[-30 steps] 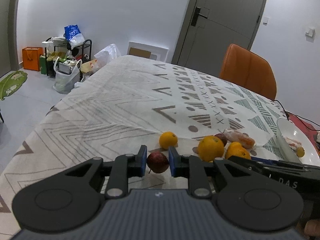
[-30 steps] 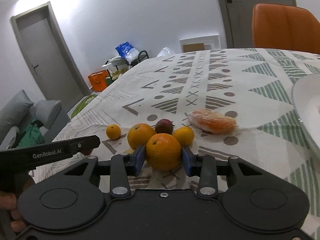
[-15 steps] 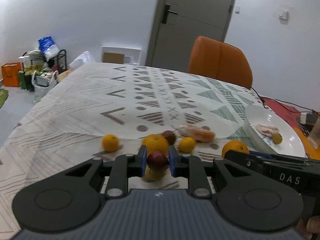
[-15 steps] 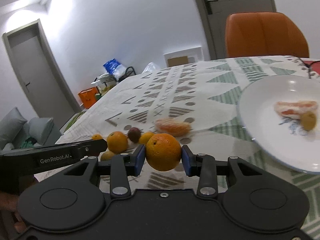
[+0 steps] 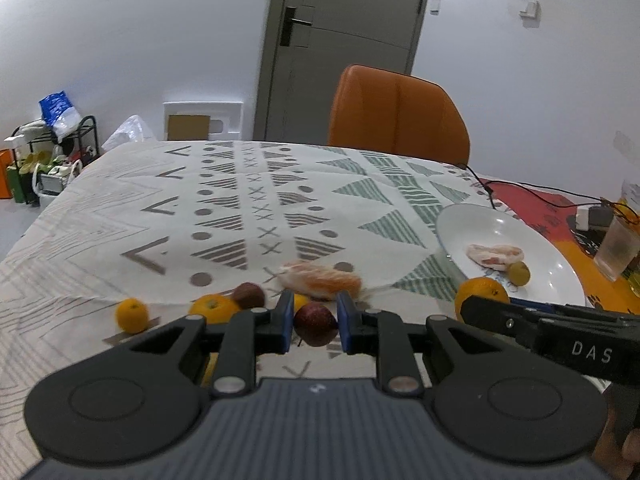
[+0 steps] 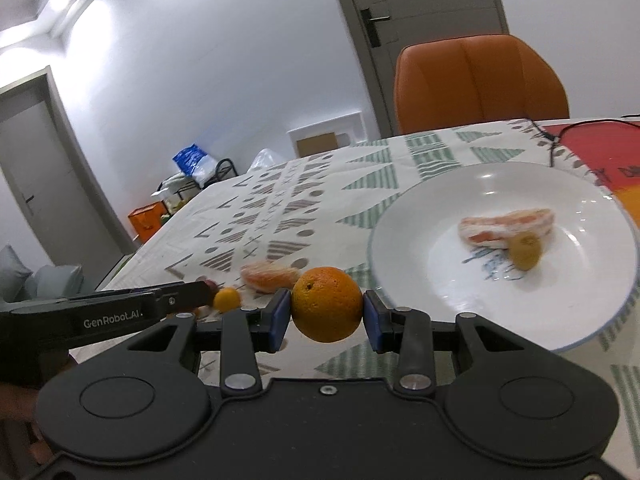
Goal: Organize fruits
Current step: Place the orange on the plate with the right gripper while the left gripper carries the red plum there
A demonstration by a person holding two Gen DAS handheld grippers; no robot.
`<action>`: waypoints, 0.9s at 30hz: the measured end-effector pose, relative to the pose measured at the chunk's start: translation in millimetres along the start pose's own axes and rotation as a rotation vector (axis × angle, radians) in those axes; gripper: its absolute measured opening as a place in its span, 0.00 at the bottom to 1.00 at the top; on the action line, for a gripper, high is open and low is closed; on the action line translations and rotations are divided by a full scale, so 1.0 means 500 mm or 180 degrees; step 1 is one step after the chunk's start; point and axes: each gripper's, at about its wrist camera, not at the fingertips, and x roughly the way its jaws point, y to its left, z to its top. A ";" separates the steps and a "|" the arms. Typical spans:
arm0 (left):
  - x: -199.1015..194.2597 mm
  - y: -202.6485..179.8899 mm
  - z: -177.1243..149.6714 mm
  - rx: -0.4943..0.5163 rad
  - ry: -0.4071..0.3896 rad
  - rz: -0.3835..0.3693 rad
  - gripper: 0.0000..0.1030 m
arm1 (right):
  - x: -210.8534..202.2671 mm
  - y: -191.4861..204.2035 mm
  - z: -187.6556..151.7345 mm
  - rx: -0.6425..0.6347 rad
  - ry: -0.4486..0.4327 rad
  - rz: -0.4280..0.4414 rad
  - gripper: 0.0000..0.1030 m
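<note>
the room is evenly lit from ceiling lights, with soft shadows. the white plate (image 6: 432, 216) shows mild glare and blur. the peeled fruit (image 5: 320, 280) is smeared. fisheye bends the door (image 5: 344, 40) and darkens corners.

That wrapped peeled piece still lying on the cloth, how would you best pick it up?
Grip the wrapped peeled piece across its narrow middle, coming from above. It lies flat and long, left to right, so tongs closing front-to-back span its short width; the wrap looks soft, so squeeze gently.
</note>
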 end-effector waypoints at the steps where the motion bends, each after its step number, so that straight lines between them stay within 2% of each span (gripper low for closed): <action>1: 0.002 -0.005 0.001 0.0019 0.0004 -0.0012 0.21 | -0.002 -0.006 0.001 0.0015 -0.0010 -0.0011 0.36; 3: 0.007 -0.018 0.005 0.0060 0.0014 -0.0032 0.21 | -0.007 -0.015 0.002 0.0058 -0.0034 0.0048 0.36; 6: 0.013 -0.040 0.011 0.0139 0.0021 -0.0062 0.21 | -0.016 -0.023 0.006 0.0043 -0.0097 -0.0049 0.36; 9: 0.018 -0.055 0.018 0.0196 0.0008 -0.0083 0.21 | -0.027 -0.041 0.012 0.0111 -0.0152 -0.0020 0.36; 23: 0.048 -0.126 0.038 0.0371 -0.0004 -0.0202 0.21 | -0.055 -0.118 0.020 0.0277 -0.0286 -0.0273 0.36; 27: 0.055 -0.148 0.043 0.0436 -0.0017 -0.0264 0.21 | -0.063 -0.137 0.018 0.0335 -0.0337 -0.0351 0.41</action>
